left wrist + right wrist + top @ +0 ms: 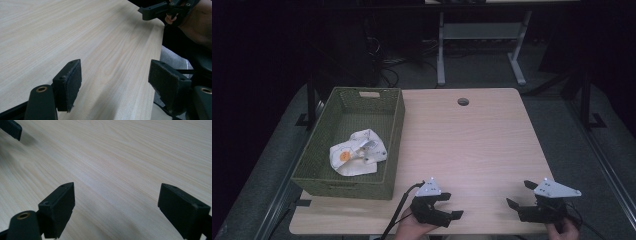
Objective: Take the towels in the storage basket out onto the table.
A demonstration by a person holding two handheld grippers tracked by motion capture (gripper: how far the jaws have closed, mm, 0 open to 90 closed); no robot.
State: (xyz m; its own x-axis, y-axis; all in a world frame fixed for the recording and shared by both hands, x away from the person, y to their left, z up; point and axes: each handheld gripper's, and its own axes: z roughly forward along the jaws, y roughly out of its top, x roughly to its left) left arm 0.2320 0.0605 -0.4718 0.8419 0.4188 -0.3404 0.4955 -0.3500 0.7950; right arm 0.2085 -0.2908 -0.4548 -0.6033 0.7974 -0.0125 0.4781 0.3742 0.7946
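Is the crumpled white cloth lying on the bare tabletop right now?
No, the white cloth lies inside the green basket at the table's left, seen in the high view.

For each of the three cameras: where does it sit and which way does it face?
High view: above the person's side, looking forward and down on the table and green basket; both hands, left gripper and right gripper at the bottom.
Left gripper view: rides the left gripper, low, facing across bare wood toward the right gripper.
Right gripper view: rides the right gripper, low over wood; a left-gripper jaw top left.
Shared: the bare tabletop; each gripper view catches the other gripper.
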